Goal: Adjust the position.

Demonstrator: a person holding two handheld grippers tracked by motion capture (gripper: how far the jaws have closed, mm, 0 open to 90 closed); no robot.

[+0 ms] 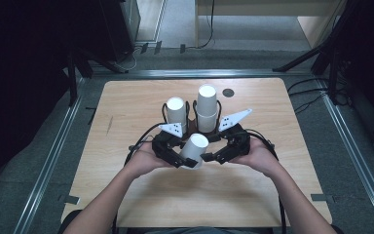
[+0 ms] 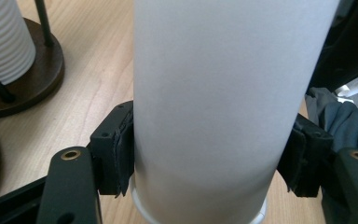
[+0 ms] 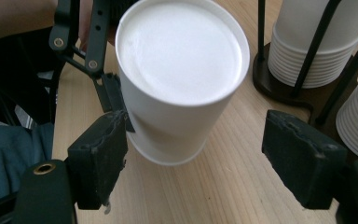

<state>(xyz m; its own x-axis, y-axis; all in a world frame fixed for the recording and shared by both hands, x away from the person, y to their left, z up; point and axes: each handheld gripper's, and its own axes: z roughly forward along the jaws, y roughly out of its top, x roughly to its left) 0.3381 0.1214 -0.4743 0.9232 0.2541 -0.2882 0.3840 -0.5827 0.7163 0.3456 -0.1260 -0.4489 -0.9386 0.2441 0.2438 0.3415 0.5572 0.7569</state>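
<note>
While I look down from the high view, the white paper cup (image 1: 194, 150) sits at the frame's centre between my left gripper (image 1: 171, 155) and my right gripper (image 1: 214, 157), tipped, its closed base turned up and toward the camera, in front of the cup holder (image 1: 195, 127) on the worktop (image 1: 126, 195). From the left gripper view, my jaws are clamped on the cup's wall (image 2: 214, 116), one pad pressed on each side, the cup's long axis running up the frame. From the right gripper view, my jaws stand apart, and the cup (image 3: 177, 84) lies ahead in the upper left, nearer my left-hand pad. I judge the right gripper must close in across that axis.
</note>
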